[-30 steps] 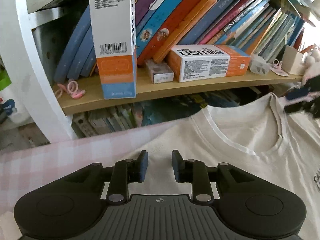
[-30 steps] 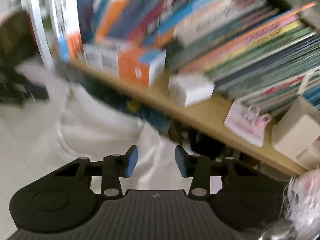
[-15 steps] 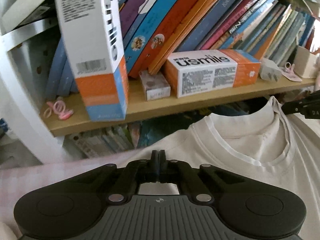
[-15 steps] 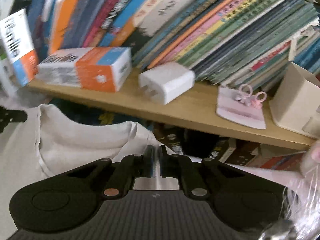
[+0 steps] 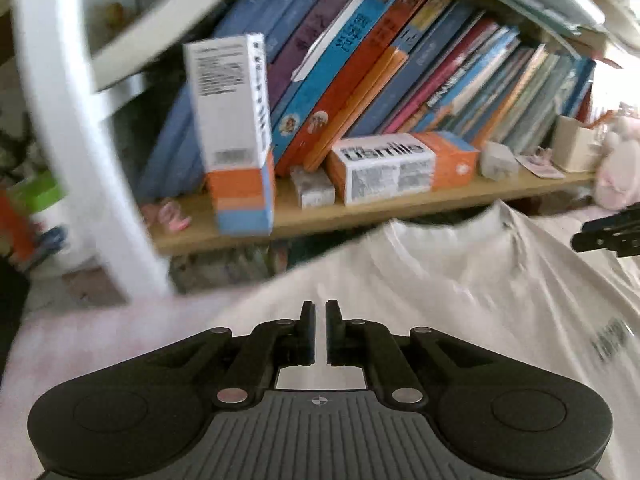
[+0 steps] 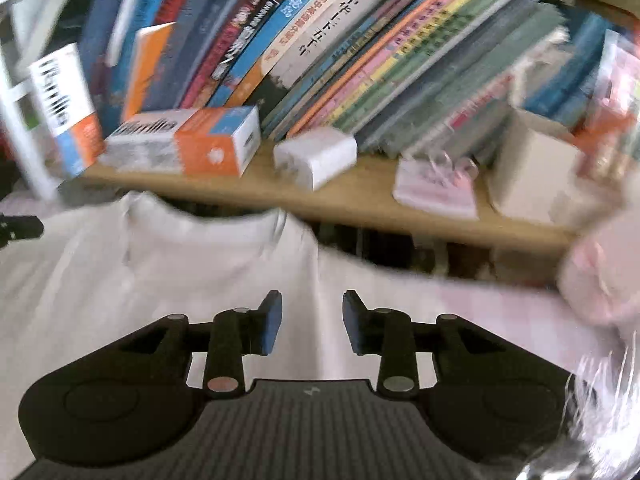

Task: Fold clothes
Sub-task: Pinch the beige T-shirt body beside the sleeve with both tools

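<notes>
With the white T-shirt (image 5: 460, 280) spread across the frame's lower centre below the bookshelf (image 5: 360, 216), the left gripper (image 5: 320, 312) opening narrowly and the right gripper (image 6: 312, 312) opening wider, both empty, risk: released shoulders may slump unevenly, spoiling the fold.

Motion blur smears the T-shirt (image 5: 460, 280), its print (image 5: 610, 340) unreadable.

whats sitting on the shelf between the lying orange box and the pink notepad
A small white charger plug lies on the wooden shelf between the orange box and the pink notepad. The right wrist view shows it best.
</notes>
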A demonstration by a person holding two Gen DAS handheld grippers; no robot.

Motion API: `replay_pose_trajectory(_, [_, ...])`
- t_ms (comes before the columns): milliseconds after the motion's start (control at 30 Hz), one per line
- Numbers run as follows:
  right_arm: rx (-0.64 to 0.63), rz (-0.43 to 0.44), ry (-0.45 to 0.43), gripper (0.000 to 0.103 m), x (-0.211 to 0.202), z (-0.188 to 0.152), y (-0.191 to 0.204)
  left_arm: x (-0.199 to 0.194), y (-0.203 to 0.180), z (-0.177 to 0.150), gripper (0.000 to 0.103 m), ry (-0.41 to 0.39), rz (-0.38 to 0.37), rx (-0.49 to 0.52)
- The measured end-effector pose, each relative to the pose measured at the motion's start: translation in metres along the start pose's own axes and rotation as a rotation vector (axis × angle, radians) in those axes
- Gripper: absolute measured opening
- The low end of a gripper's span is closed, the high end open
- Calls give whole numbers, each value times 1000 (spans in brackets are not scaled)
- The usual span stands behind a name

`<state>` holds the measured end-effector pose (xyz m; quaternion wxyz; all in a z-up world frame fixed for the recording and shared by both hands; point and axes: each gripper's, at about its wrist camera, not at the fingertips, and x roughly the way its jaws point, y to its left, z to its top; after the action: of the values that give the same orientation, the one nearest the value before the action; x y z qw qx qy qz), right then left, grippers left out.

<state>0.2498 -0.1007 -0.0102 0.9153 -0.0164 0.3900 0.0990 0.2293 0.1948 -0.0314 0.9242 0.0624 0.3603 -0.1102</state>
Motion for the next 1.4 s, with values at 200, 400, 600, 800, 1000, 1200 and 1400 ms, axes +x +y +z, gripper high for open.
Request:
replay_pose_trajectory(200, [-41, -22, 27, 43, -72, -66, 18, -78, -3, -52, 14, 11, -23, -98])
replay_pose_trajectory(400, [24, -89, 67, 50, -126, -126, 16, -142, -22, -107, 27, 10, -3, -161])
replay_pose_trajectory(600, [206, -191, 83, 55, -169, -185, 5, -169, -22, -142, 28, 6, 74, -260])
replay_pose_trajectory(800, [261, -283, 113, 55, -194, -227, -5, -155, 6, -155, 28, 30, 91, -356])
replay_pose_trajectory(1000, [303, -301, 135, 54, -201, -250, -3, -129, 23, -152, 28, 60, 133, -372])
replay_pose_trajectory(1200, [316, -285, 120, 41, -203, -253, 1, -120, 30, -156, 19, 78, 146, -401])
replay_pose_trajectory(1400, [268, -233, 130, 6, -198, -245, 12, -122, 40, -160, 2, 78, 126, -423])
